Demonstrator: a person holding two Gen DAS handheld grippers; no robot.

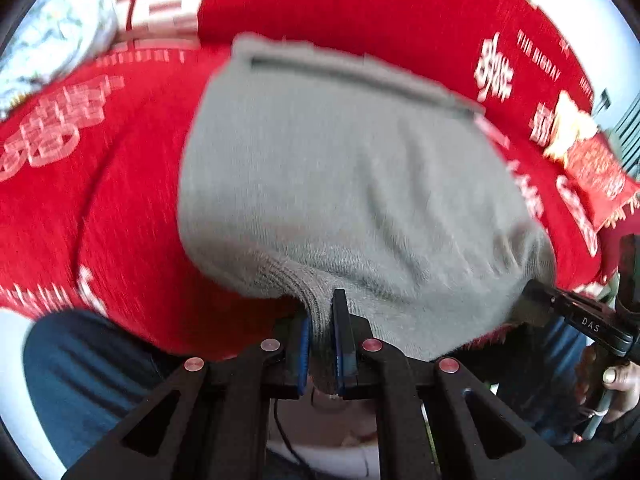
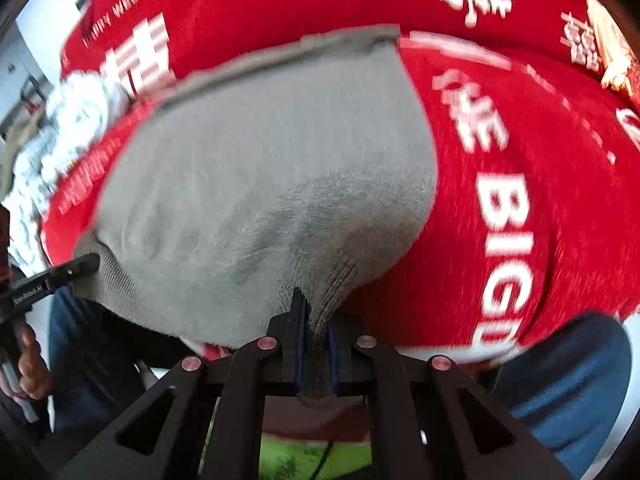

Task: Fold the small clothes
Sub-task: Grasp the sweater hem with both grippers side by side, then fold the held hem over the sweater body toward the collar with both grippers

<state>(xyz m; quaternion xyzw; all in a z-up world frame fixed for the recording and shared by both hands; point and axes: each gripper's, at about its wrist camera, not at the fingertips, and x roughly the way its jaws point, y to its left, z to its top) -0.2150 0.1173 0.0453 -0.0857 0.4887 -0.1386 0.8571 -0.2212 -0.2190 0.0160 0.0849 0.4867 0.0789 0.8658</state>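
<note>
1. The left gripper (image 1: 322,332) is clamped on the ribbed near edge of a small grey knitted garment (image 1: 352,184), with the cloth pinched between its blue-lined fingers
2. The right gripper (image 2: 316,344) is clamped on the same ribbed edge at the other corner, and grey fabric fills the gap between its fingers
3. The garment lies spread over a counter covered by a red cloth (image 1: 132,184) printed with white lettering. Its near edge is lifted by the two grippers, while its far hem looks to rest flat on the cloth
4. In the left wrist view, the right gripper shows at the right margin, holding the garment's opposite corner. The two grips are spaced along one edge, with the cloth stretched between them
5. Both views are blurred, so fine creases cannot be made out
6. Judgement: the step in hand appears to be carrying the near edge over toward the far hem to make a fold
7. To do it well, both grippers should travel together at the same height, keeping the edge gently taut so that no slack bunches in the middle
8. The held edge should land square on the far hem, corner on corner, before either grip lets go
9. A crumpled white patterned fabric (image 1: 52,44) lies at the far left, and a red snack packet (image 1: 592,160) lies at the far right, both well apart from the garment
</note>
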